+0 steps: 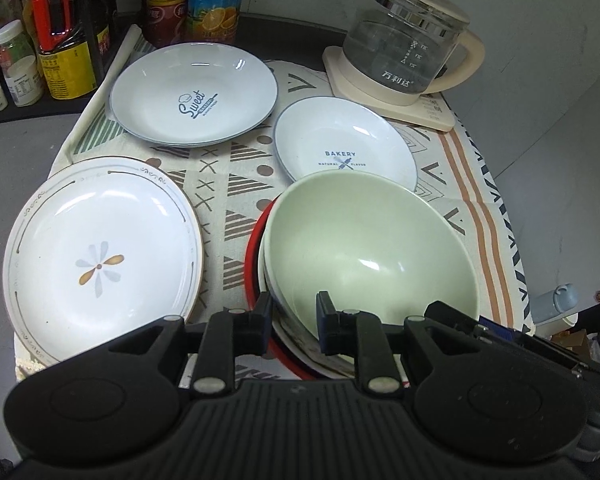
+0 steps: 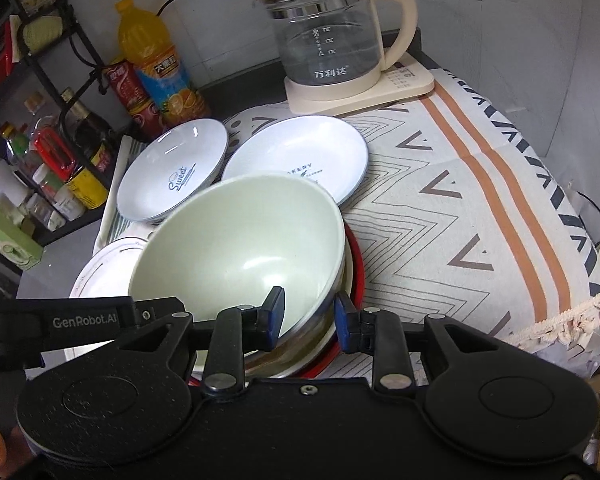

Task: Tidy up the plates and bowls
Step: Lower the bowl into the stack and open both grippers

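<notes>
Both tools, left and right, straddle rim | glossy round green bowl | jaws apart

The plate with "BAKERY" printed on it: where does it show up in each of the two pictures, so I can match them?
Left wrist view: the BAKERY plate lies right of centre, just behind the green bowl.
Right wrist view: the BAKERY plate lies above centre, again behind the green bowl, which hides its near edge.
Shared landmark: the glass kettle stands behind the plate in both.
</notes>
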### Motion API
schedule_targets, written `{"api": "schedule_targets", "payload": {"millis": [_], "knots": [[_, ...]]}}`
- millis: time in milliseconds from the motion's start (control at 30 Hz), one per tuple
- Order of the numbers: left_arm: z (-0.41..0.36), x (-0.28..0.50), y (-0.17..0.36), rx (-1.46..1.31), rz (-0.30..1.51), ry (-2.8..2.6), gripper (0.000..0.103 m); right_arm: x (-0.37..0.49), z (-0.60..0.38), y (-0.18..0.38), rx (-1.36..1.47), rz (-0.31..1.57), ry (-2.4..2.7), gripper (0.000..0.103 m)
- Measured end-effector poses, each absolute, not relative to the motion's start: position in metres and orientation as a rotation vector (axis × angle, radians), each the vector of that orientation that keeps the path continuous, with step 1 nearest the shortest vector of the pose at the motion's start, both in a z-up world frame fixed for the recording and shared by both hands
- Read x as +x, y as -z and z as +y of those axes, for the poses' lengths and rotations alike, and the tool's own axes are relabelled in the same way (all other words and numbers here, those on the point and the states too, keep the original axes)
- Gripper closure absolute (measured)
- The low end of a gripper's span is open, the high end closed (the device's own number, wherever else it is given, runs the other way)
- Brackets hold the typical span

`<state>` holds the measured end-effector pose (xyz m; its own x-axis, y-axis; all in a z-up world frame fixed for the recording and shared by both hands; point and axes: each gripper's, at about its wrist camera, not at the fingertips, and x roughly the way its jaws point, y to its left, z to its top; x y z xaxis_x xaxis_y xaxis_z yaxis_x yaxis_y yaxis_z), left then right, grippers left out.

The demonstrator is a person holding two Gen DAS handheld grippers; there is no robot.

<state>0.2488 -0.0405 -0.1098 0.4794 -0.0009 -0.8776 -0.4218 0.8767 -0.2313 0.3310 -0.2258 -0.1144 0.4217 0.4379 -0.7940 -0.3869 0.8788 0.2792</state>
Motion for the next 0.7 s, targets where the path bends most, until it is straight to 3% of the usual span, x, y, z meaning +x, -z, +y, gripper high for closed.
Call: {"api": "schedule_targets", "payload": {"millis": [167,433,567,700], "knots": [[-0.046,0.245,0.108,-0.432,1.049,-0.280,0.079,0.325,-0.228,0.113,0.051,1.004,-0.539,0.073],[-0.048,0.223,0.105,-0.439,1.039,-0.322,0.059,0.310,-0.232,0.114,0.055,1.007,-0.568,0.072],[-0.045,0.213,0.097,-0.437,1.039,-0.362,0.055,0.302,-0.236,0.113,0.070,1.008,-0.576,0.064],[-0.039,0.202,0.091,-0.444,1.037,-0.397,0.047,0.297,-0.239,0.106,0.094,1.001,-0.584,0.063]]}}
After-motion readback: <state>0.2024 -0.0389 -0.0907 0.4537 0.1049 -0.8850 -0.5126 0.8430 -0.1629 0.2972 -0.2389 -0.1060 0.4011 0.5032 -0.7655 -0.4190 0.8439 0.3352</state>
